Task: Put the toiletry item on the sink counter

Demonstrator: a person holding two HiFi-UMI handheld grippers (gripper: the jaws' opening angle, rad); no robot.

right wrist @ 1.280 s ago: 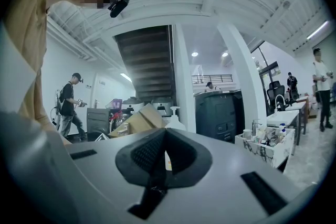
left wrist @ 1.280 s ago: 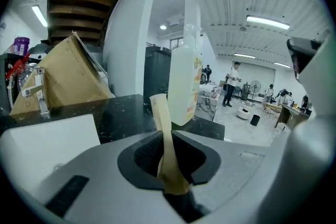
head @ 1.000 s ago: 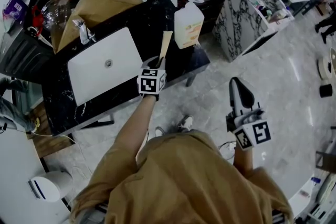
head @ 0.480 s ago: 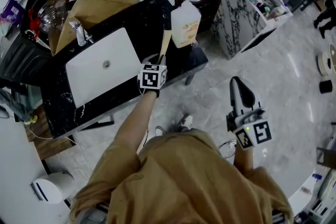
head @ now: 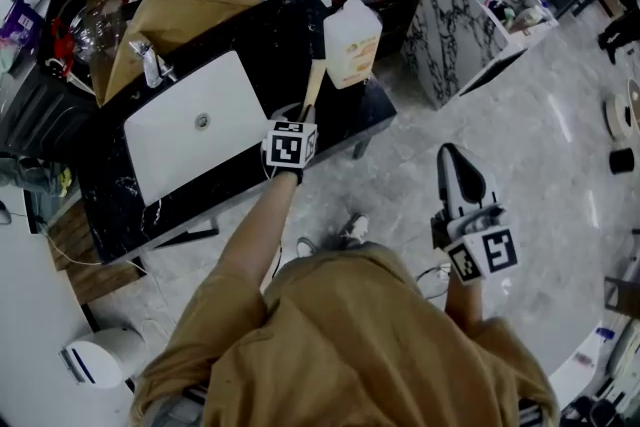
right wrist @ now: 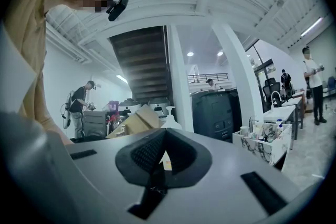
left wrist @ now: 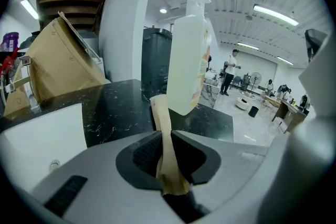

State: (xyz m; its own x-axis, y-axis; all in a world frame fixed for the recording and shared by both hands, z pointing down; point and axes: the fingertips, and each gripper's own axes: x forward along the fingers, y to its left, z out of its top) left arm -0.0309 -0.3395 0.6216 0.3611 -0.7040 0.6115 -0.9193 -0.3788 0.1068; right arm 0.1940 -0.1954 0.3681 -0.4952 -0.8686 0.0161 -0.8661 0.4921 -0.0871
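Between ribbed jaws, flat tan strip [left wrist: 165, 123].

— Was any writing legible anywhere?
— None. The pale plastic pump bottle [head: 352, 43] on the black marbled counter [head: 285, 40] carried an orange-tinted label, but its print was too small and blurred to read

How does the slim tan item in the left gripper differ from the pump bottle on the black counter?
The tan item is thin, flat and narrow; the pump bottle is bulky and pale. The tan item is clamped in the left gripper, poking out over the counter; the pump bottle stands upright on it, ungripped. In the head view, both are to the right of the white sink.
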